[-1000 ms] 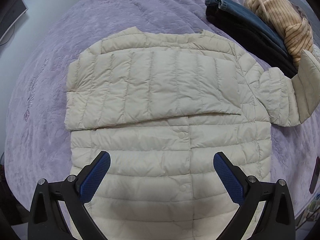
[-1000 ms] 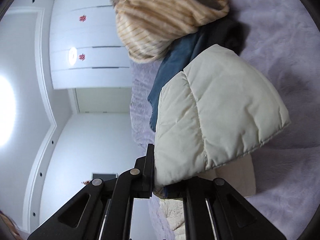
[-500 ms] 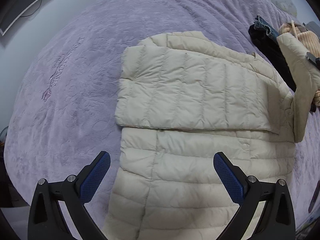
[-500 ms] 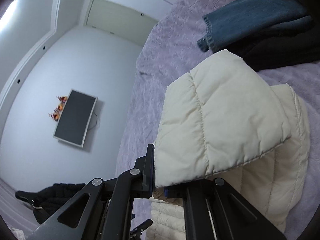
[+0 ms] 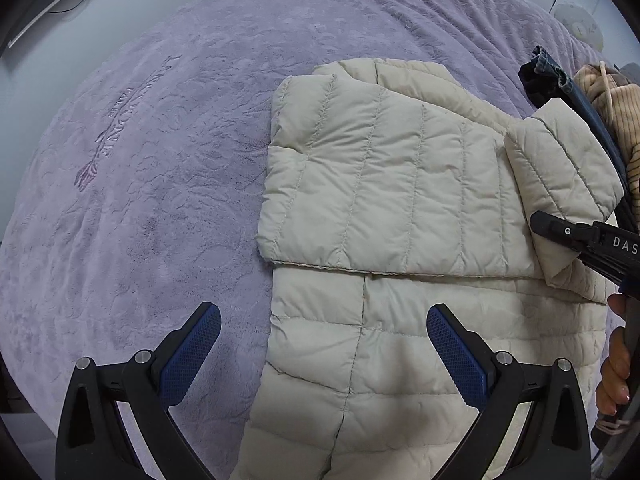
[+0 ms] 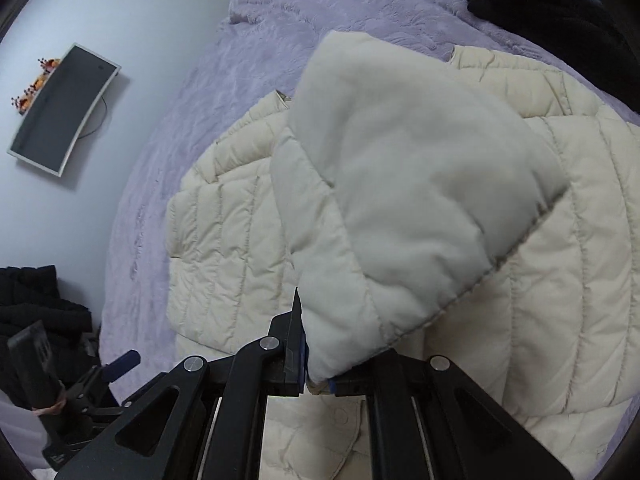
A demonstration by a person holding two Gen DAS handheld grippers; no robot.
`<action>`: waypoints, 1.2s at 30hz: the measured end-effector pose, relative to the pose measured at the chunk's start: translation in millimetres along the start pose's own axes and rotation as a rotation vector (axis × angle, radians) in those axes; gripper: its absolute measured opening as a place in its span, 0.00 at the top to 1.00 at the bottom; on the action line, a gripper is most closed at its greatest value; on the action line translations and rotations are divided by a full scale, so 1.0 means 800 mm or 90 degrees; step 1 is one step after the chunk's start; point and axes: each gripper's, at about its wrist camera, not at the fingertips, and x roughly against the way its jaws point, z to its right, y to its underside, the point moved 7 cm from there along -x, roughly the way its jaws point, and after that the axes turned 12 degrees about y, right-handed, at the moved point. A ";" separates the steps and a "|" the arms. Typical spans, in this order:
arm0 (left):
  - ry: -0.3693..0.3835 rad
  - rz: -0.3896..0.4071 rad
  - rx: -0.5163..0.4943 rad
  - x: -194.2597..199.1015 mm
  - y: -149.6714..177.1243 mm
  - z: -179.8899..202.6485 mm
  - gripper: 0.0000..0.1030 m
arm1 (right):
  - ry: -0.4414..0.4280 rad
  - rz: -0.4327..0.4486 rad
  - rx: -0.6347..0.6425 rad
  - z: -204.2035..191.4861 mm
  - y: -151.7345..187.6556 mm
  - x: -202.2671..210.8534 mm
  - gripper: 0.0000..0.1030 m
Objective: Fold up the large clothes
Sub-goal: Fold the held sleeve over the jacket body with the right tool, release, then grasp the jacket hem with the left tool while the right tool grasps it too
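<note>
Jacket (image 5: 400,200) flat on bed (image 5: 160,160), collar far, R gripper (image 6: 316,380) pinching sleeve (image 6: 400,208).

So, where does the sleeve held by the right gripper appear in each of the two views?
Left wrist view: the sleeve is at the right edge, lifted over the jacket, clamped by the right gripper.
Right wrist view: the sleeve fills the centre, just above the right gripper.
Shared landmark: the other sleeve, already folded across the jacket's chest.
</note>
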 end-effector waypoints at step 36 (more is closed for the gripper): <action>0.452 -0.027 0.083 -0.033 -0.083 0.033 0.00 | 0.081 0.025 0.223 -0.078 0.053 0.029 0.59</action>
